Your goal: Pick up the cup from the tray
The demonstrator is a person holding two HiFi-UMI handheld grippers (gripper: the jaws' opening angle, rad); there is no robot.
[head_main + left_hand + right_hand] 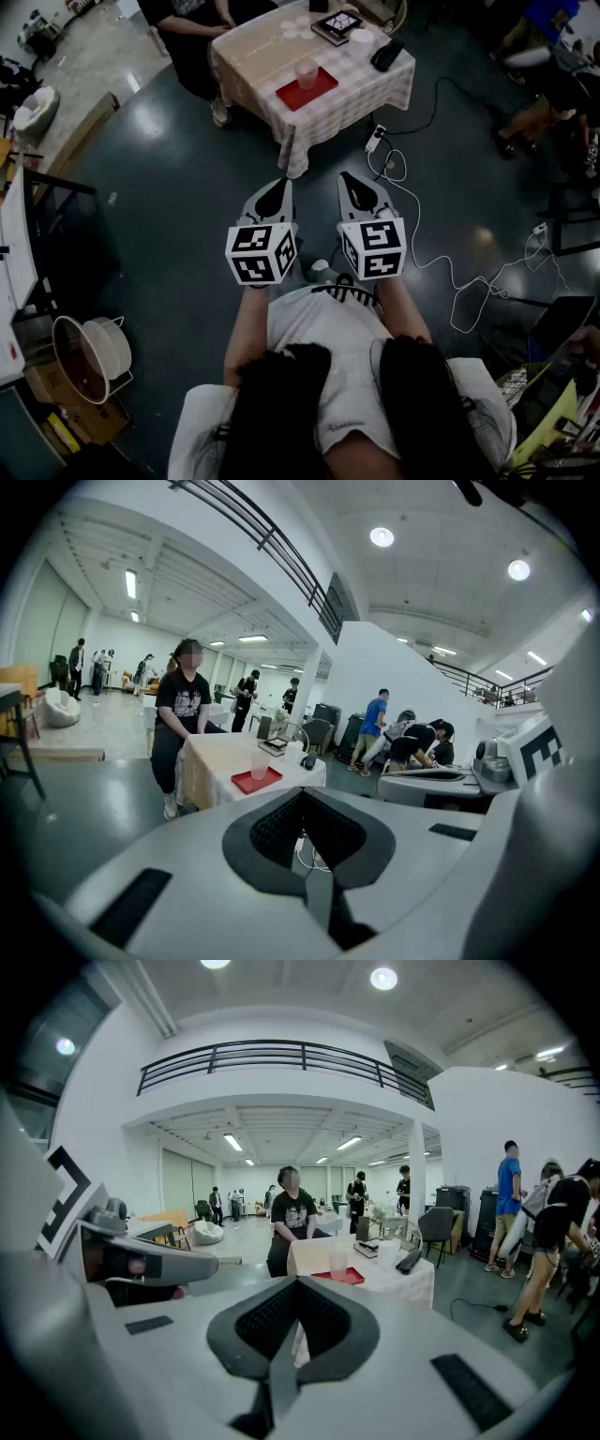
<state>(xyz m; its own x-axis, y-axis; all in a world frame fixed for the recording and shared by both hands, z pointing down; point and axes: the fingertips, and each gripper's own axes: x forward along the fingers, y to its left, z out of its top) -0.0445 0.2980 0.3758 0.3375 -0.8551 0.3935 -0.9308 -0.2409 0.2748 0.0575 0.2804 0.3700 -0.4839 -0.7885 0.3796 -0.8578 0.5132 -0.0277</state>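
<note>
A clear plastic cup stands on a red tray on a table with a checked cloth, far ahead of me. In the left gripper view the cup and the tray show small above the jaws, and in the right gripper view the cup and the tray do too. My left gripper and right gripper are side by side over the dark floor, well short of the table. Both have their jaws together with nothing between them.
A person in black sits at the table's far side. On the table lie a dark flat book and a black object. A power strip and white cables trail over the floor to the right. A round basket stands at the left.
</note>
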